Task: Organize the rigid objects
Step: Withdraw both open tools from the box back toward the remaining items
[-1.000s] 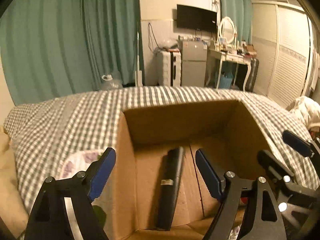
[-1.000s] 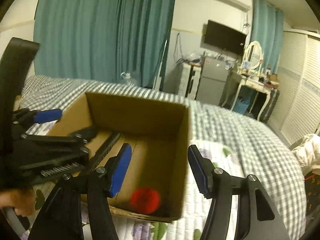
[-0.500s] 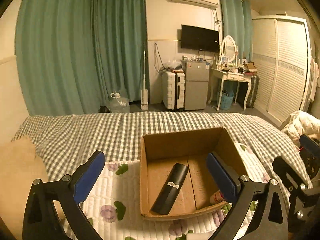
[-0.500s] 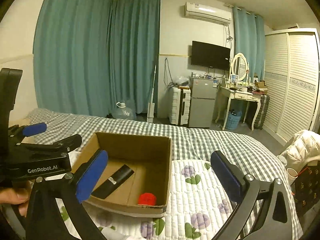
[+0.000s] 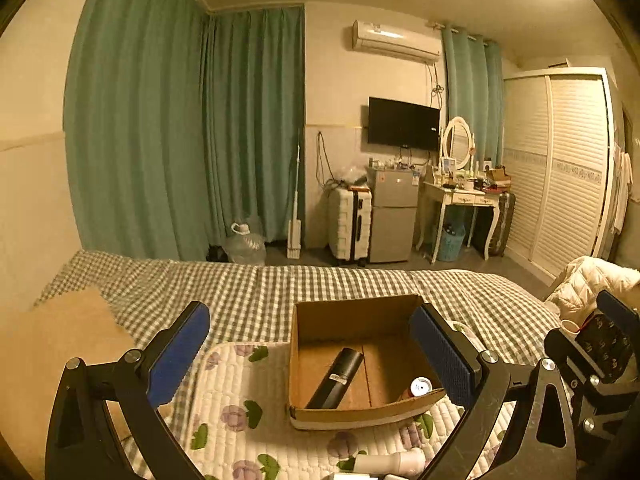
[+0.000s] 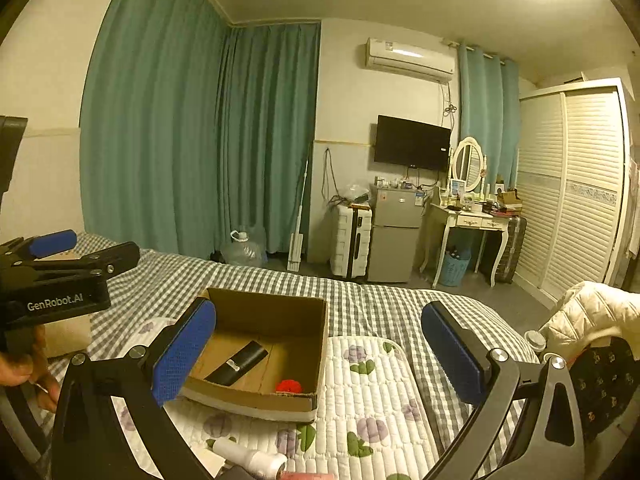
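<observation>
My left gripper (image 5: 310, 354) stands with its jaws spread as wide as they go, and nothing is between the blue pads (image 5: 178, 356). Framed in that gap, ahead and below, sits the open cardboard box (image 5: 360, 412) on the flowered quilt (image 5: 236, 400). Inside it a black cylinder (image 5: 335, 378) lies aslant on the box floor, nearer my left jaw, and a red can (image 5: 420, 387) with a silver top rests in the near corner beside my right jaw. Just under the jaws, at the lower edge of the view, a white bottle (image 5: 390, 462) lies on the quilt outside the box.

My right gripper (image 6: 318, 354) is likewise fully spread and holds nothing. Through it the same box (image 6: 256, 404) lies ahead, toward my left jaw, which hides the box's near left corner; the black cylinder (image 6: 238, 363) and the red can (image 6: 289, 386) show inside. Below the jaws the white bottle (image 6: 250, 457) lies on the quilt, with a pinkish thing beside it that I cannot make out. Off to the left of these jaws my other gripper shows side-on, and a hand (image 6: 24, 376) grips its handle.

Beyond both pairs of jaws runs the checked bedspread (image 5: 256, 292), then teal curtains (image 5: 180, 140), a white suitcase (image 5: 349, 224), a small grey fridge (image 5: 393, 216), a wall television (image 5: 403, 124) and a dressing table (image 5: 464, 196).
</observation>
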`<state>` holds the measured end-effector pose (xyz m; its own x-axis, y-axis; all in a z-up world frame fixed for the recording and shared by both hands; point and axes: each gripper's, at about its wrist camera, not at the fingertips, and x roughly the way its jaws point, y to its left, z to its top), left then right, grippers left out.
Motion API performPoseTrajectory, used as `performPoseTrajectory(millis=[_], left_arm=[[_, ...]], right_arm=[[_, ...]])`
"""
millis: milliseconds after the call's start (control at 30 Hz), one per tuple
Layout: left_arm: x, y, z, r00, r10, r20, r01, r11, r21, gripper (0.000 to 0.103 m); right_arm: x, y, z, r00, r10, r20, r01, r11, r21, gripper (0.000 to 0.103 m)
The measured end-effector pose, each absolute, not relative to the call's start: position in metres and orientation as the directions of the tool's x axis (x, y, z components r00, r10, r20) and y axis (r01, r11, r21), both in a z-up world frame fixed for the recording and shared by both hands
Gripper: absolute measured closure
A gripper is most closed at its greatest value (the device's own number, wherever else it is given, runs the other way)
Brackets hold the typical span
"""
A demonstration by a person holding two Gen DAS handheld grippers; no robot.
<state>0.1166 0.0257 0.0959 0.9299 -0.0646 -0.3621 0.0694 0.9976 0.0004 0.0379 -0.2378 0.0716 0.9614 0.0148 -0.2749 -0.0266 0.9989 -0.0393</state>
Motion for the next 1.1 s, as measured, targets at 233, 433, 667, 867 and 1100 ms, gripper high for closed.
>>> performPoseTrajectory(millis=[233,433,667,867,1100], left_arm=[[0.089,0.025,0.103,0.933,-0.082,-0.35,0.087,0.996,-0.001,0.0],[0.077,0.024,0.095,0.929,-0.098,-0.357,0.104,0.995,-0.004,0.0],[0.079,0.02,0.068,0.918,-0.098,-0.384,0.116,0.993,0.023,0.0],[0.102,0.022,0.02,0.873,-0.08,-0.481,0.112,0.993,0.038,0.0],[0.116,0.019,-0.03,0.823,-0.083,-0.562,0.134,0.99,0.05,0.0]], right_arm=[[0.01,-0.241,0.078,0.965,0.007,-0.26,-0.019,0.999,-0.045,0.0],[-0.001,-0.244,0.069,0.961,0.002,-0.278,-0.018,0.998,-0.054,0.0],[0.003,-0.247,0.044,0.945,0.004,-0.328,-0.024,0.998,-0.057,0.0],[0.014,-0.245,0.01,0.916,0.004,-0.401,-0.033,0.997,-0.064,0.0],[0.028,-0.249,-0.037,0.863,-0.023,-0.504,-0.021,0.996,-0.082,0.0]])
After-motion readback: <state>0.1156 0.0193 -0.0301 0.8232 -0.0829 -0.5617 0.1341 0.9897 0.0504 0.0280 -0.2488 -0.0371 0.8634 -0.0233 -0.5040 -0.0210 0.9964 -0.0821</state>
